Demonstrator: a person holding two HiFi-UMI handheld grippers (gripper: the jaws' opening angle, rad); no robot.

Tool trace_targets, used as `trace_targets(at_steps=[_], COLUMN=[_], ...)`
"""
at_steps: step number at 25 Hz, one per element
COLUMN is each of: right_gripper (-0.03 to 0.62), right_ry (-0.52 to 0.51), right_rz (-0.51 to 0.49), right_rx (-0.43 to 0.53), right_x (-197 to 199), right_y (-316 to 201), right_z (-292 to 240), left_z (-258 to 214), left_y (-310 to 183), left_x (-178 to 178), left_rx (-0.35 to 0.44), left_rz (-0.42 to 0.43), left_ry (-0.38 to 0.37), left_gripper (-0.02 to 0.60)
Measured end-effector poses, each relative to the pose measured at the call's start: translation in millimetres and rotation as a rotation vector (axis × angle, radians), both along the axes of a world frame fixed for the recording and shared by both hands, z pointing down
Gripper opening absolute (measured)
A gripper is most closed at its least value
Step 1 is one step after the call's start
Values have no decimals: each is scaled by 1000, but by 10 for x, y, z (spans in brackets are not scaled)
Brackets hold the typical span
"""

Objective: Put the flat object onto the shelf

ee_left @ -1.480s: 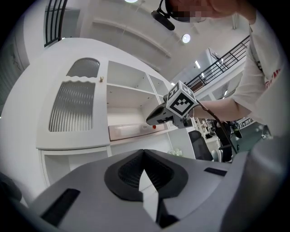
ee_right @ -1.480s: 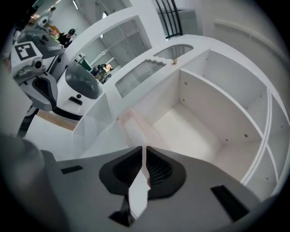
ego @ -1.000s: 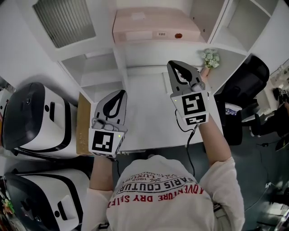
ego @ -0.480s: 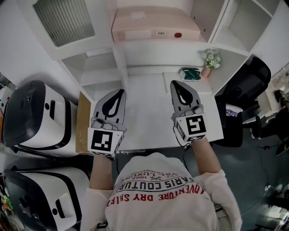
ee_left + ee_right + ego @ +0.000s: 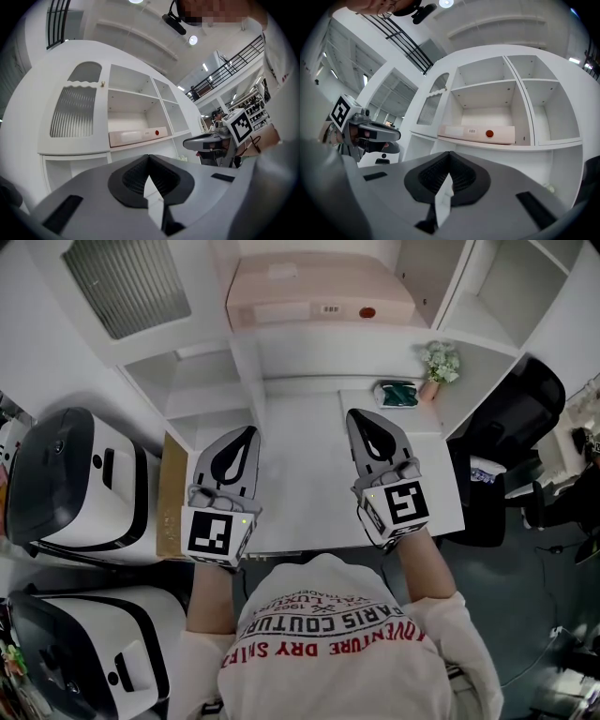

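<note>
A flat pale pink box [image 5: 319, 287] with a red dot lies on the middle shelf of the white shelf unit [image 5: 281, 352]. It also shows in the left gripper view as the pink box [image 5: 136, 137] and in the right gripper view as the pink box [image 5: 480, 133]. My left gripper [image 5: 246, 433] hovers over the desk's left part, jaws shut and empty. My right gripper [image 5: 362, 417] hovers over the desk's right part, also shut with nothing in it. Both point toward the shelf unit, well short of the box. The left gripper [image 5: 149, 157] and the right gripper [image 5: 450, 153] show their pads meeting at the tip.
A white desk [image 5: 309, 474] lies under both grippers. A green packet [image 5: 397, 393] and a small flower pot [image 5: 439, 362] sit at its far right. A black chair [image 5: 511, 409] stands to the right, white machines [image 5: 75, 484] and a cardboard sheet [image 5: 172, 493] to the left.
My right gripper has drawn back from the far right of the desk toward the person, uncovering the green packet. The left gripper has stayed put.
</note>
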State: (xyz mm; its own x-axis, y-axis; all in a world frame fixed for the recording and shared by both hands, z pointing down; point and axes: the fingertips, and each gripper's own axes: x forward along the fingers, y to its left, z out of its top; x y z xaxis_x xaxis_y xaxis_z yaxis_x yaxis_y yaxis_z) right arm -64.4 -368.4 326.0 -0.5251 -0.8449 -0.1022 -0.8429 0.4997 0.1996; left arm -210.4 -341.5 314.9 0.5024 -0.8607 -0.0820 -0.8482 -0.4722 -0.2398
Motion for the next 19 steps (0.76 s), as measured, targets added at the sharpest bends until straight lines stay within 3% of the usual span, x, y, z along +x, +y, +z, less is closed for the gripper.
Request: trace_targets(at_steps=[19], right_gripper=[26], right_ry=[-58], right_rz=[-16], right_rx=[-26], right_x=[-20], right_y=[-121], right_z=[42], left_z=[59], left_y=[-133], left_x=[-68], left_rx=[-23], left_rz=[-24], left_ry=[9], left_gripper=[12])
